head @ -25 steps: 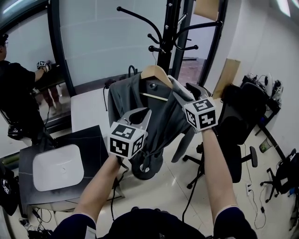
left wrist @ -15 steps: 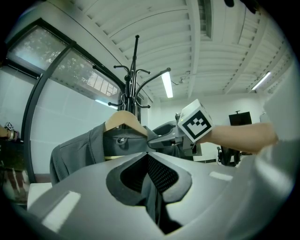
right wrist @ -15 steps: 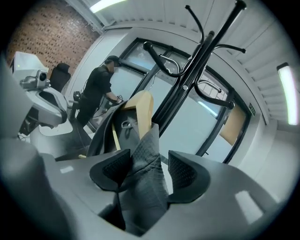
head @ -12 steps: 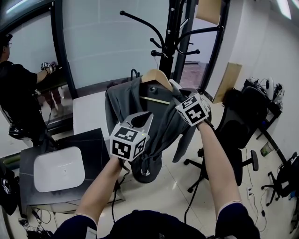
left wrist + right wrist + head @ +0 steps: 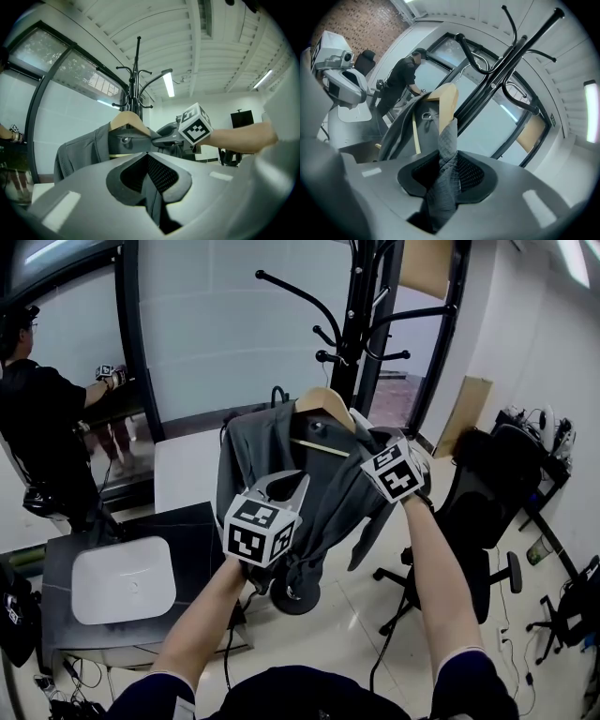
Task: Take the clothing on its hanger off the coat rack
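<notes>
A grey jacket [image 5: 272, 451] hangs on a wooden hanger [image 5: 323, 401] hooked on the black coat rack [image 5: 361, 324]. My left gripper [image 5: 284, 486] is shut on the jacket's front, low down; dark cloth [image 5: 151, 187] runs between its jaws. My right gripper [image 5: 359, 423] is at the hanger's right shoulder. Its jaws are closing and pinch a bunched fold of grey fabric [image 5: 447, 150], with the hanger's end [image 5: 445, 105] just beyond it. The hook's seat on the rack is hidden.
A person in black [image 5: 37, 427] stands at the glass wall on the left. A black table [image 5: 187, 521] with a white basin [image 5: 122, 579] is below left, a white table [image 5: 183, 465] behind it. A black office chair [image 5: 483, 512] stands right of the rack.
My right gripper has moved up and left onto the jacket's right shoulder and its jaws have narrowed on the cloth. The left gripper has kept its grip in about the same place.
</notes>
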### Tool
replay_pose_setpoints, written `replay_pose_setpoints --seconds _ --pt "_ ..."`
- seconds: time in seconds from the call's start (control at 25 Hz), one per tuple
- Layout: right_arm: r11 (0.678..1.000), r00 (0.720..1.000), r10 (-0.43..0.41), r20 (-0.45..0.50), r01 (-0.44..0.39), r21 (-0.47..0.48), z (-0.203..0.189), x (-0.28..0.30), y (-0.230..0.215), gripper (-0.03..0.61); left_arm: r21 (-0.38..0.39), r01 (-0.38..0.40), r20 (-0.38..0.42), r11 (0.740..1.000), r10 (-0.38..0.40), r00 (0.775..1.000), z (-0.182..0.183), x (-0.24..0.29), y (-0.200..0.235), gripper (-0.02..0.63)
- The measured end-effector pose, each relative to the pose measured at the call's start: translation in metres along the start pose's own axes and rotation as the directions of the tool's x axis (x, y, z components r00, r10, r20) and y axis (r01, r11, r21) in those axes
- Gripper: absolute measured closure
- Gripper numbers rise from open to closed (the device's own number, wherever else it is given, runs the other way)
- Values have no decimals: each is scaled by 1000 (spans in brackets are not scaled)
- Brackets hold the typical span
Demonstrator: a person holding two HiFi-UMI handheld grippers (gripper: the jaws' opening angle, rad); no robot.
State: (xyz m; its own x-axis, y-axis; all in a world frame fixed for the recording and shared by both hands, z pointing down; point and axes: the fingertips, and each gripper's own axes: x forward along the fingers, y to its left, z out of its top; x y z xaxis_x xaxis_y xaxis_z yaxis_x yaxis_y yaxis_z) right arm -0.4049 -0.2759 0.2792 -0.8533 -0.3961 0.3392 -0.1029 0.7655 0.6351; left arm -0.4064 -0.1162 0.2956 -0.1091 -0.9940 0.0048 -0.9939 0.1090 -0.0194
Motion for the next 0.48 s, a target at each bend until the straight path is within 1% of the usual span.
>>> replay_pose_setpoints --seconds 0.2,0.32,0.48 --pt "999 999 -35 9 35 -28 4 -13 -4 472 1 5 6 1000 -5 1000 2 -5 -2 601" --pt "997 997 -64 29 66 -51 18 -28 -12 474 3 13 8 1000 -13 1000 3 -8 -5 601" --pt "993 997 -70 32 72 -88 33 -39 -14 472 4 31 20 1000 -31 999 7 -9 -11 601"
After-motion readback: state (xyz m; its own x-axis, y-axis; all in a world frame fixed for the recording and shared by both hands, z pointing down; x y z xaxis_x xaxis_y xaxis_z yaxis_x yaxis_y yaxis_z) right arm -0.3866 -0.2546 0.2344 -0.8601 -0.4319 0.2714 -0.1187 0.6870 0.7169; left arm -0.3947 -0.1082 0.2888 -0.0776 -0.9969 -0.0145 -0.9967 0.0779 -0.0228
